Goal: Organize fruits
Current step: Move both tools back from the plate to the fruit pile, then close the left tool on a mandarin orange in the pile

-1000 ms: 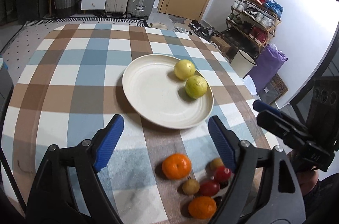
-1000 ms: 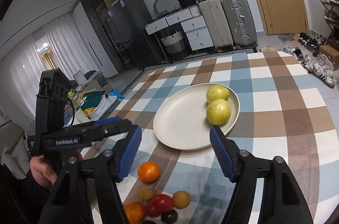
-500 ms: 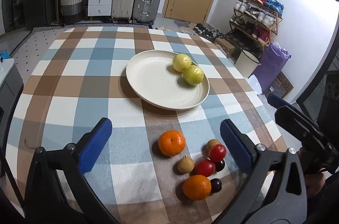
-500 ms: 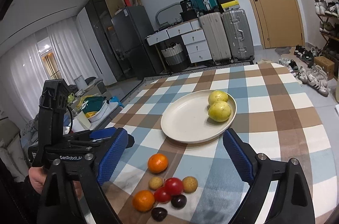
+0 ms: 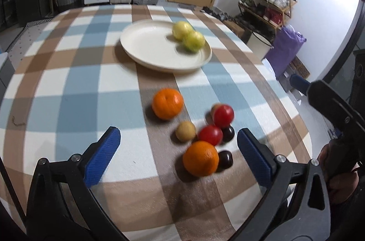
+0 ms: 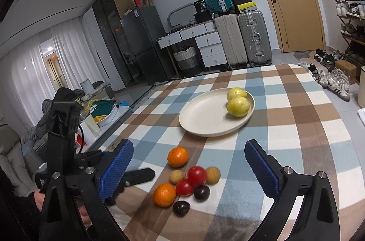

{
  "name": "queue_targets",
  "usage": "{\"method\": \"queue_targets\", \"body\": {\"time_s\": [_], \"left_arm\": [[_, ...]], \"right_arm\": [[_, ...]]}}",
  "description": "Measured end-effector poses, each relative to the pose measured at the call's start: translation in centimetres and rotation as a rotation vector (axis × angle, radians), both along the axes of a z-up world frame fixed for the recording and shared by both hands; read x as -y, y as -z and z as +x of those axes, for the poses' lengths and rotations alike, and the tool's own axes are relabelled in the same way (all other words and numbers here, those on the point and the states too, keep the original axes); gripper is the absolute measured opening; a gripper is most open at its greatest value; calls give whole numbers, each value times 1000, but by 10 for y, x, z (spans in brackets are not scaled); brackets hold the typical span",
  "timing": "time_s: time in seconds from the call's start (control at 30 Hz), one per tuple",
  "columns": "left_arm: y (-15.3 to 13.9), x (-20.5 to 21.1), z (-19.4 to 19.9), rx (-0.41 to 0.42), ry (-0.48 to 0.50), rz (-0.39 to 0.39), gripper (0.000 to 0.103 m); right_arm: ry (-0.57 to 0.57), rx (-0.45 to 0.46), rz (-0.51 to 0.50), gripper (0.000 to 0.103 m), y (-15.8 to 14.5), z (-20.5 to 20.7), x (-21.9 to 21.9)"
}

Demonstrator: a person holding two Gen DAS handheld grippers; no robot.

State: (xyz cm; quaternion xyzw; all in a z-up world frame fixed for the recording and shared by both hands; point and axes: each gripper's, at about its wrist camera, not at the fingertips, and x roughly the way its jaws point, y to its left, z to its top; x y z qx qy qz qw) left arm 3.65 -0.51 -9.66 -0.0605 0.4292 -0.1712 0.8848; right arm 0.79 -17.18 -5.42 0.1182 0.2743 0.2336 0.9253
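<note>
Two yellow fruits [image 5: 188, 37] sit on the plate [image 5: 146, 47] in the left wrist view. Left gripper [image 5: 176, 155] has pulled back over the loose pile [image 5: 205, 133], jaws just opened wide, holding nothing. Right wrist view: right gripper [image 6: 189, 169] likewise backed off, jaws just opened, nothing held; tangerine [image 6: 178, 156] looks next.

The left gripper [image 5: 175, 157] hangs over the checked table [image 5: 68, 90], jaws wide and empty — they have just been opening. Loose fruit [image 5: 200, 140] clusters near; farther off, a plate [image 5: 148, 47] holds two yellow-green fruits [image 5: 187, 35].
</note>
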Motion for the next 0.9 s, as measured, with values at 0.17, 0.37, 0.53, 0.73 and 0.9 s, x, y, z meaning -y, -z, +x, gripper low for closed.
{"method": "queue_targets", "body": {"time_s": [0.17, 0.37, 0.53, 0.73, 0.9], "left_arm": [[13, 9, -2, -26, 35, 2, 102], [25, 16, 1, -70, 55, 10, 102], [32, 15, 4, -95, 56, -5, 99], [39, 15, 5, -133, 101, -60, 67], [46, 12, 8, -172, 131, -133, 37]], "right_arm": [[9, -16, -3, 100, 5, -7, 3], [19, -35, -11, 100, 10, -12, 6], [16, -54, -25, 100, 16, -16, 6], [17, -74, -25, 100, 21, -18, 9], [19, -84, -21, 100, 23, -18, 10]]}}
